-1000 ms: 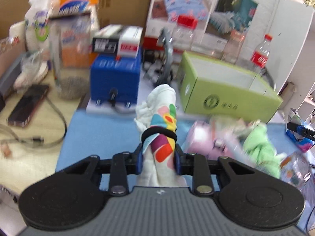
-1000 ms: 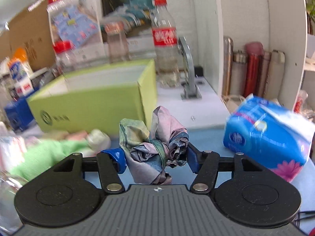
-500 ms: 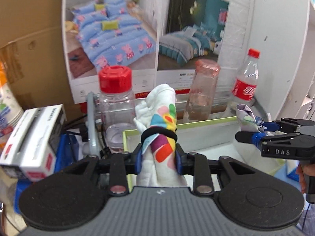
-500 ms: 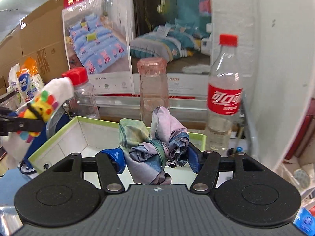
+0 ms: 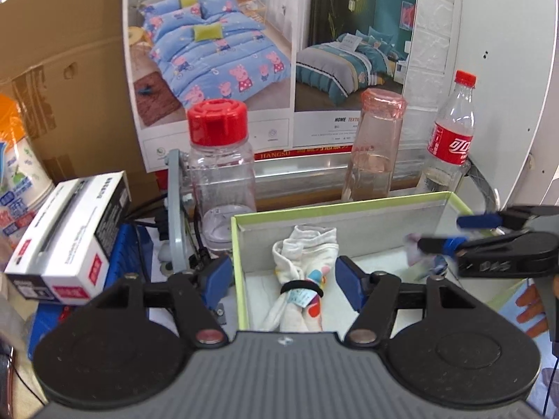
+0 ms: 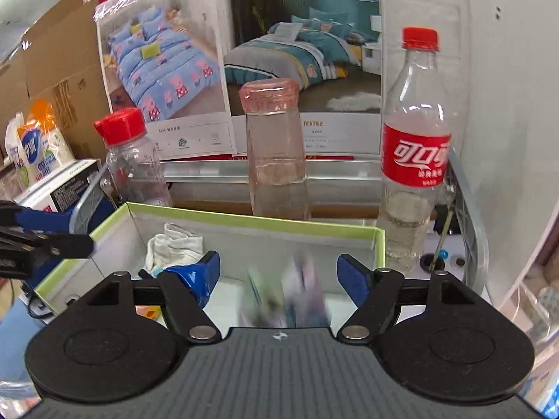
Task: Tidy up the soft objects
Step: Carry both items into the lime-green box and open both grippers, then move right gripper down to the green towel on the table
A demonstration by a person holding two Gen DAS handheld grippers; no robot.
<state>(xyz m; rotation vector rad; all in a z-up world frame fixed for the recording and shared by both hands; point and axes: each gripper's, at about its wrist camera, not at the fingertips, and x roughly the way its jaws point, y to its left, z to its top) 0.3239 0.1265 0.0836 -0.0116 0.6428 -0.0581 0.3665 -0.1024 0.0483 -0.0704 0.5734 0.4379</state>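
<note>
A green-rimmed open box (image 5: 349, 207) (image 6: 251, 222) stands in front of both grippers. A white sock bundle with coloured spots and a black band (image 5: 302, 279) lies inside it at the left; it also shows in the right wrist view (image 6: 174, 249). My left gripper (image 5: 284, 279) is open above the box, its jaws wide apart around the bundle without touching it. My right gripper (image 6: 277, 277) is open; a crumpled pastel cloth (image 6: 290, 293), blurred, is falling into the box between its jaws. The right gripper also shows in the left wrist view (image 5: 454, 232).
Behind the box stand a red-capped clear jar (image 5: 220, 174), a pink glass bottle (image 5: 374, 146) and a cola bottle (image 5: 450, 139). A white and black carton (image 5: 70, 237) on a blue case sits at the left. A white shelf panel (image 6: 506, 104) rises at the right.
Both grippers have opened over the box. The sock bundle has dropped from the left gripper into the box, and the pastel cloth has left the right gripper and is falling.
</note>
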